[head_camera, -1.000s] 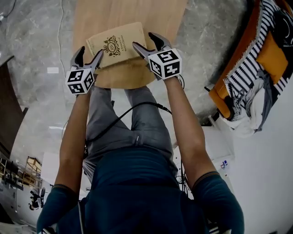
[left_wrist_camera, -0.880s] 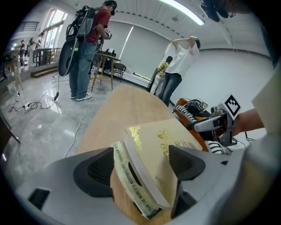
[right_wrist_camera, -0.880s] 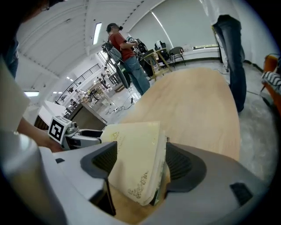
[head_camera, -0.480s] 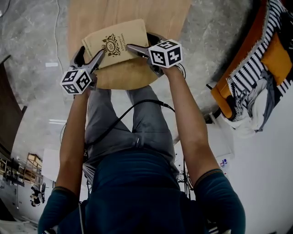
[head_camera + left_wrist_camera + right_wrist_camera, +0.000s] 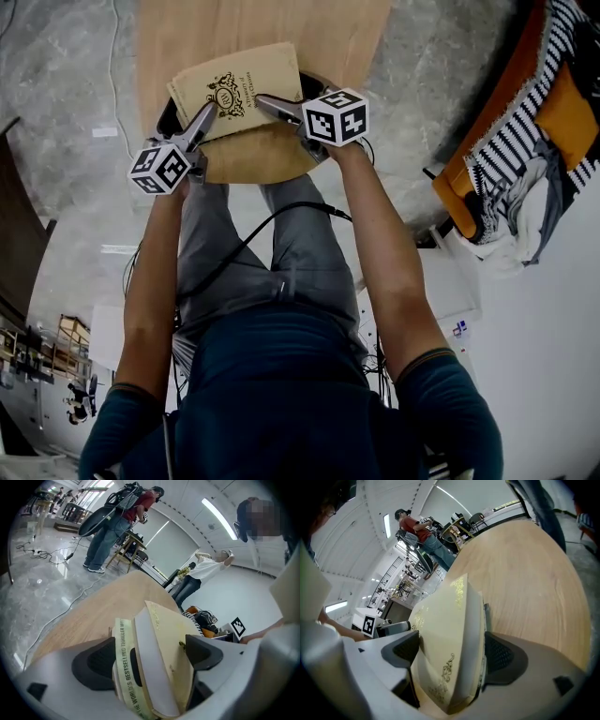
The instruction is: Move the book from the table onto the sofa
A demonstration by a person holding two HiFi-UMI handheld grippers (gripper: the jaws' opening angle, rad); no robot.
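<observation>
A cream book (image 5: 239, 89) with a gold crest lies on the wooden table (image 5: 262, 28). My left gripper (image 5: 192, 117) straddles its near left corner and my right gripper (image 5: 286, 94) its near right corner. In the left gripper view the book (image 5: 164, 639), with a pale green printed band on its edge, sits between the wide-spread jaws of the left gripper (image 5: 150, 656). In the right gripper view the book (image 5: 445, 620) fills the gap of the right gripper (image 5: 447, 651). Both pairs of jaws have just been opening, with the book between them. I see no firm squeeze.
An orange sofa (image 5: 525, 122) with a striped blanket and cushions stands to the right, across a strip of grey floor. A black cable (image 5: 272, 225) runs over the person's lap. A white box (image 5: 450, 281) sits near the sofa. People stand beyond the table (image 5: 112, 527).
Both grippers have dropped and rolled, from above the book's near corners to straddling them. Their jaws stand wider than before.
</observation>
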